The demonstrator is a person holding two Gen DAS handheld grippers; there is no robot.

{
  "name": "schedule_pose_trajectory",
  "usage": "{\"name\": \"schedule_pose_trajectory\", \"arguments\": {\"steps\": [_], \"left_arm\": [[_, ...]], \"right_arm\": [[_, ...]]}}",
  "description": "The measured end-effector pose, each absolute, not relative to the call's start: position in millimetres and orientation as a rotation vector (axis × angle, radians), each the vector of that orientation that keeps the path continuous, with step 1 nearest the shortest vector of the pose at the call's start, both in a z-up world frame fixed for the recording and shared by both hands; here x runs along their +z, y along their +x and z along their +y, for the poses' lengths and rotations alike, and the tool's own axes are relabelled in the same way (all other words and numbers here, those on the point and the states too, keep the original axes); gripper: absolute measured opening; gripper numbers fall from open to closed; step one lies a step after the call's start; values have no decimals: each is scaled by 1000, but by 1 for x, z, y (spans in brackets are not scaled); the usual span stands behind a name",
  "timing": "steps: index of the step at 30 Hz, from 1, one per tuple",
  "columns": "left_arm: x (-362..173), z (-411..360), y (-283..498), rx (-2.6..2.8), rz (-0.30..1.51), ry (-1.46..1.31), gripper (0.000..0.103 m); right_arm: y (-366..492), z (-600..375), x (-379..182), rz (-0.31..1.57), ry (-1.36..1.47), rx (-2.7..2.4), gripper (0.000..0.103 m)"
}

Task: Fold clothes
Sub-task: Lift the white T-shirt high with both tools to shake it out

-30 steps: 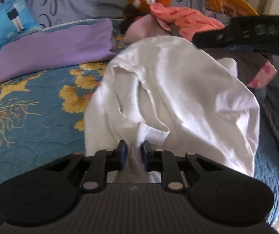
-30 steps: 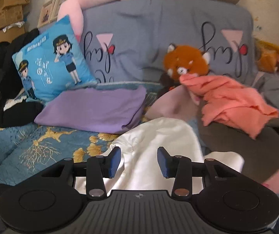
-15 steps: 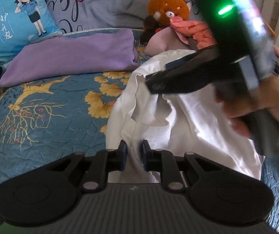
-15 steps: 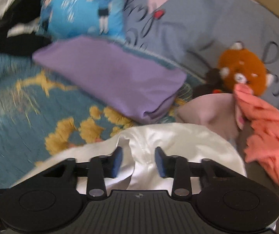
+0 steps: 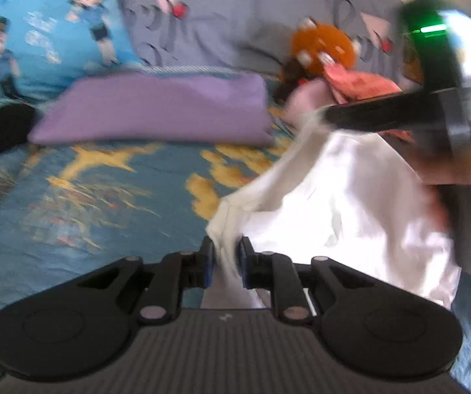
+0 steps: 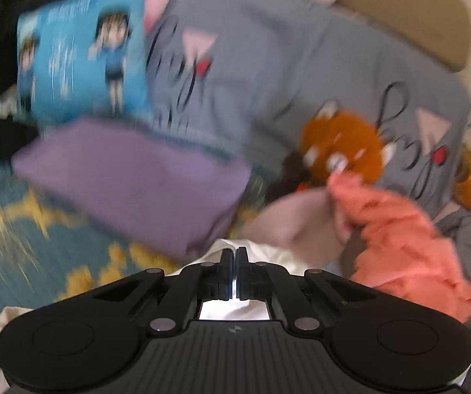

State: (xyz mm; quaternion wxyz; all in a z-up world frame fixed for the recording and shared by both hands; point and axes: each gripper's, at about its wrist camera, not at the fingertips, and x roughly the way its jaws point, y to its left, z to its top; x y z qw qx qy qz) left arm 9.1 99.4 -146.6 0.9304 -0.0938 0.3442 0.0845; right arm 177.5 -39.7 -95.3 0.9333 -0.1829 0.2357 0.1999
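Blue bedspread [image 5: 71,203] with yellow leaf print fills my left view, a folded purple cloth [image 5: 156,111] and a cartoon cushion [image 5: 48,32] behind it. My left tool [image 5: 224,259] is clamped on an edge of the white garment [image 5: 350,203], which stretches up to my right tool [image 5: 330,116], held in my right hand [image 5: 465,164]. Seen from my right wrist, the right tool [image 6: 234,259] is pinched tight on white fabric [image 6: 268,256]. Beyond lie an orange-pink garment [image 6: 403,239] and a red-panda plush [image 6: 343,144].

One white garment [image 5: 350,197], one purple pillow [image 5: 156,108], one orange plush toy [image 5: 324,46].
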Motion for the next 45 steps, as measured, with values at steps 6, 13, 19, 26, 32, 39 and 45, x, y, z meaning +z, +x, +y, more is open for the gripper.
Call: {"name": "schedule_pose_trajectory", "arguments": {"steps": [6,13,19,26,32,39,45], "left_arm": [[-97,115,-6,261,544,-159,17],[3,146,-22,303,364,-121,18],[86,180,-45,269,262,-115,18],[72,172,-55,-24,377,-46,53],[24,135,-37,-211,455,25,77],[26,115,-3,-378,415,89,90],[23,94,4,-606,434,263,91]], "right_arm": [[134,-54,-7,285,-292,437,2],[101,-72,85,177,-97,443,2],[63,-76,139,60,-69,460,2],[41,-82,144,60,-111,464,2],[18,-100,143,68,-162,492,2],[-16,-120,142,74,-246,557,2],[-37,-133,133,105,-282,620,2]]}}
